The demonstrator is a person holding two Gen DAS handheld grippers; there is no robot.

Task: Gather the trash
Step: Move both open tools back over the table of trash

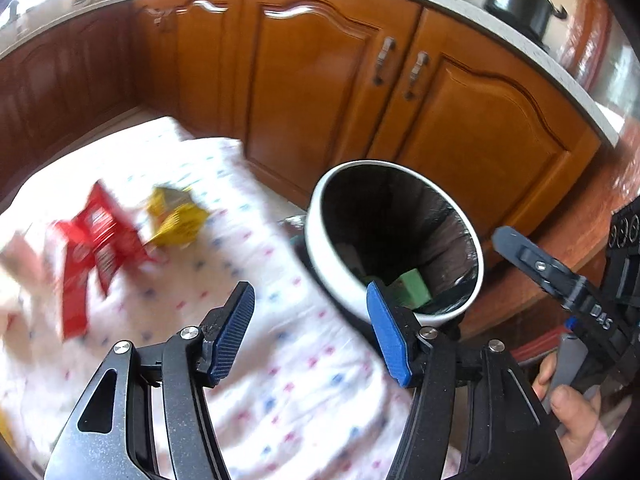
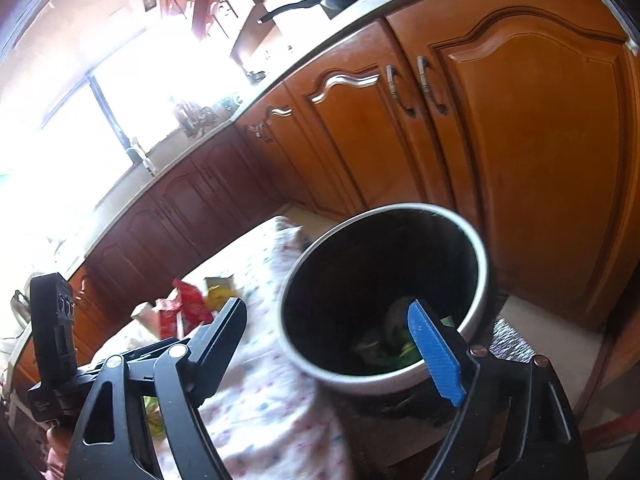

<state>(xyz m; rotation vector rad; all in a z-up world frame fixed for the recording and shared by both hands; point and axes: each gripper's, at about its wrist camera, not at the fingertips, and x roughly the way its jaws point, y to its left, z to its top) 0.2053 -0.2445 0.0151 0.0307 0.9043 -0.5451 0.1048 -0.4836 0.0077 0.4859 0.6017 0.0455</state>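
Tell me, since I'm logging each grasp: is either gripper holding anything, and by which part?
Nothing is held. The left gripper and right gripper are both open and empty near the bin.

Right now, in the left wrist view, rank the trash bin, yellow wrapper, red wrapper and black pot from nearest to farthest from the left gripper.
1. Trash bin, just right of the left gripper.
2. Red wrapper and yellow wrapper, ahead-left on the cloth; too close to call.
3. Black pot, far right on the counter.

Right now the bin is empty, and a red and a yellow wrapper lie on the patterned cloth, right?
Not quite: the bin is not empty. The left wrist view shows a green item in its bottom. The red wrapper and yellow wrapper do lie on the patterned cloth.
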